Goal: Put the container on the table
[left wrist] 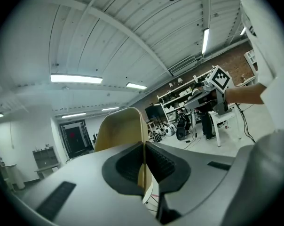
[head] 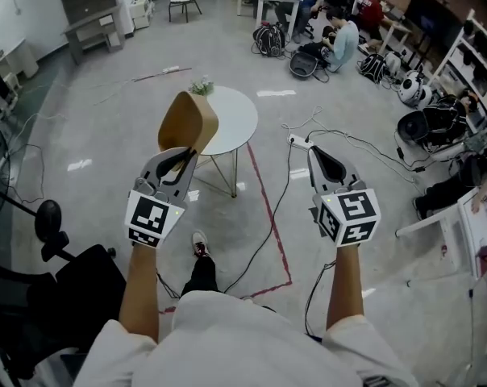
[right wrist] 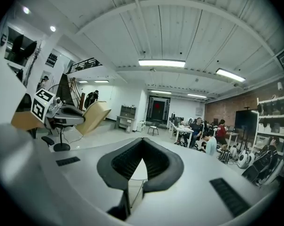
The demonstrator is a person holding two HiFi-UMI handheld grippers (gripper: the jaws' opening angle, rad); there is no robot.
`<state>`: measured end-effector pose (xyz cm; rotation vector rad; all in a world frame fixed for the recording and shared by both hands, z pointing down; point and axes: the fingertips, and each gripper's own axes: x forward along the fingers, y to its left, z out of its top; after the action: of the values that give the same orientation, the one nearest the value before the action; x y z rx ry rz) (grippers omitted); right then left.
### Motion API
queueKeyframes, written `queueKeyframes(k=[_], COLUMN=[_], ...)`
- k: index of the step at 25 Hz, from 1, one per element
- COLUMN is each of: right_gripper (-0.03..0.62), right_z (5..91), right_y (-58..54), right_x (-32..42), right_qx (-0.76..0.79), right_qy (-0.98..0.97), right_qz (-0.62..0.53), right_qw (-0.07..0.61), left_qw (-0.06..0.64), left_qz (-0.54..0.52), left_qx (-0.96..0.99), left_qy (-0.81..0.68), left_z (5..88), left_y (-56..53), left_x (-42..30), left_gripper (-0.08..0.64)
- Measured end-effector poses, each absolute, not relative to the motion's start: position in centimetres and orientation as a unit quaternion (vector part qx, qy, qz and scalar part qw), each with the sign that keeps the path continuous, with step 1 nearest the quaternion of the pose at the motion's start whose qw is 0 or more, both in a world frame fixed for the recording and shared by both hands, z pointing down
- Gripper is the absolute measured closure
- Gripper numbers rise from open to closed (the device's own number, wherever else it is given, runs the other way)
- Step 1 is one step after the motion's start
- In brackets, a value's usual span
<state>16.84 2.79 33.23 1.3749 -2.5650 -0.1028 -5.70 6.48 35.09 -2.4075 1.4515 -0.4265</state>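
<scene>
One tan container (head: 187,122) shows at centre-left of the head view. Its thin wall is pinched between the jaws of the left gripper (head: 181,161), and it is held in the air, overlapping the left rim of the one round white table (head: 231,119). Grey floor (head: 106,135) spreads wide around the table. At centre-right, the right gripper (head: 322,156) has its jaws pressed together, close to a floor cable (head: 340,139).

The lower part of the tan container (left wrist: 119,126) disappears behind the clamped jaws of the left gripper (left wrist: 145,144), while in the head view it covers the 9 o'clock rim of the round table (head: 237,119), whose greenery (head: 201,87) at 11 o'clock is too small to identify.
</scene>
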Motion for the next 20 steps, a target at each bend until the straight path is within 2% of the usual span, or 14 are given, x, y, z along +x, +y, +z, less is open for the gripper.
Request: queueKeyframes(k=[10,20], right_gripper=[0.578,0.58], right_z=[34.2,39.2], right_y=[-15.3,-29.0], right_x=[8.8,3.5], right_qx=[0.504,0.526], right_qy=[-0.849,-0.833], right_qz=[-0.038,0.038], right_qw=[0.152,0.166], left_qw=[0.154,0.129], left_qz=[-0.148,-0.2], left_qx=[-0.853,-0.877], left_qy=[0.477,0.418], left_z=[35.8,41.2], left_y=[-13.5,-30.5], left_x=[-13.5,-17.7], left_gripper=[0.531,0.531])
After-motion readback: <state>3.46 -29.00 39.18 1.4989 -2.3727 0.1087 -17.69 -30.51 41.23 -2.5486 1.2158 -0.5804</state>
